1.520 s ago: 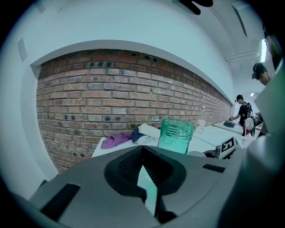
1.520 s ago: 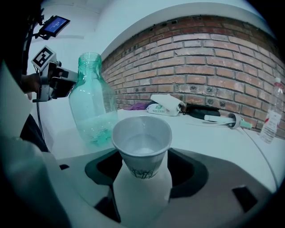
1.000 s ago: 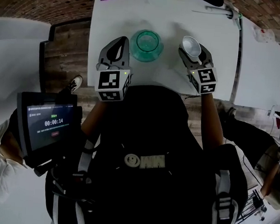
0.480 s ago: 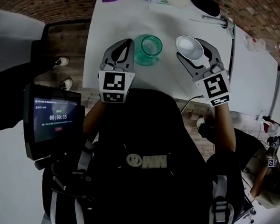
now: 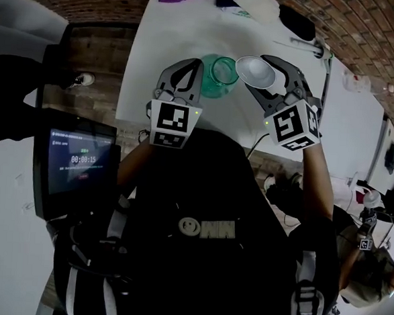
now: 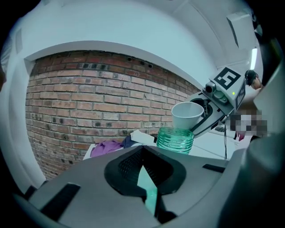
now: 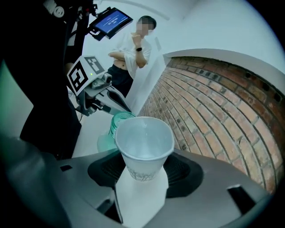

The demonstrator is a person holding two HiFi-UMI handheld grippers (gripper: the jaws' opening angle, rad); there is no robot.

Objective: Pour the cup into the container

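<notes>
So the right gripper (image 5: 255, 73) has its jaws clamped on the white paper cup (image 7: 143, 140). The pads pinch the lower part of the cup, and its open mouth sticks up past the jaw tips. You can look right into it from the right gripper view, but honestly it's hard to tell if there's anything inside, it's just pale in there.

The container (image 6: 175, 140) is a green ribbed see-through jar standing on the white table (image 5: 178, 38). From the right jaws it sits just beyond the cup, off to the left and lower down. In the left gripper view the cup hangs just above the jar's rim on its right side and looks roughly upright. Nothing can be seen coming out of it. Whether cup and jar actually touch, can't say.

The left gripper (image 5: 194, 66) has its jaws together with nothing between them. The jar stands just past those jaw tips and a bit to the right, near them but not touching.

Further out beyond the left jaws there's a purple cloth (image 6: 107, 147) on the table's far end, with a brick wall (image 6: 89, 102) behind it.
</notes>
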